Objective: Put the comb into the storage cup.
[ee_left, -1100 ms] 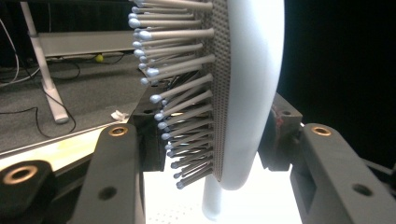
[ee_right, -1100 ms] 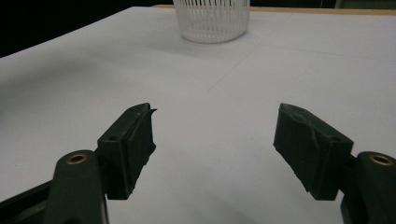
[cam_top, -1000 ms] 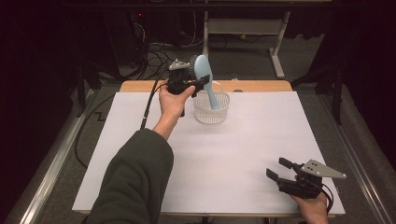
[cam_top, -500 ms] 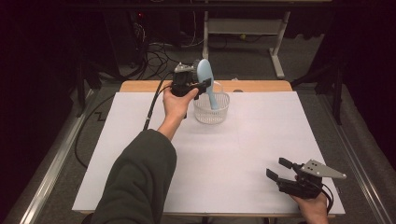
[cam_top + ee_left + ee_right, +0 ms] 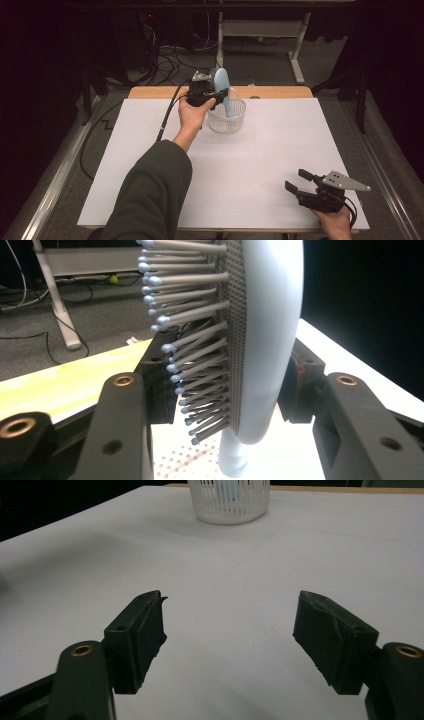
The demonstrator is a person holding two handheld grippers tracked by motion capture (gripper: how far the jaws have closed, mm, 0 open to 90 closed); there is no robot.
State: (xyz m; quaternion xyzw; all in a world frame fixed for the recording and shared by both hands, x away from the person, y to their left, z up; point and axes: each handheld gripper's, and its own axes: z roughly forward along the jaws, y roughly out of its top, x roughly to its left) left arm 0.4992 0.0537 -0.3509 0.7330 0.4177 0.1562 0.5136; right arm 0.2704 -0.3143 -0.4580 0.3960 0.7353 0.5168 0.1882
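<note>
clamping the pale blue hairbrush (image 5: 223, 90) by its head, the left gripper (image 5: 204, 93) holds its handle down inside the white basket (image 5: 227, 119).

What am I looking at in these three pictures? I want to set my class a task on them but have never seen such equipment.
A person sits at a white table with a hand-held two-jaw gripper in each hand. One picture looks down from above; each of the others comes from a camera riding on a gripper, looking along its black jaws. The left gripper is shut on the head of a pale blue hairbrush, whose handle points down into a white slatted basket. The right gripper rests near the table's front edge, jaws open, holding nothing.
</note>
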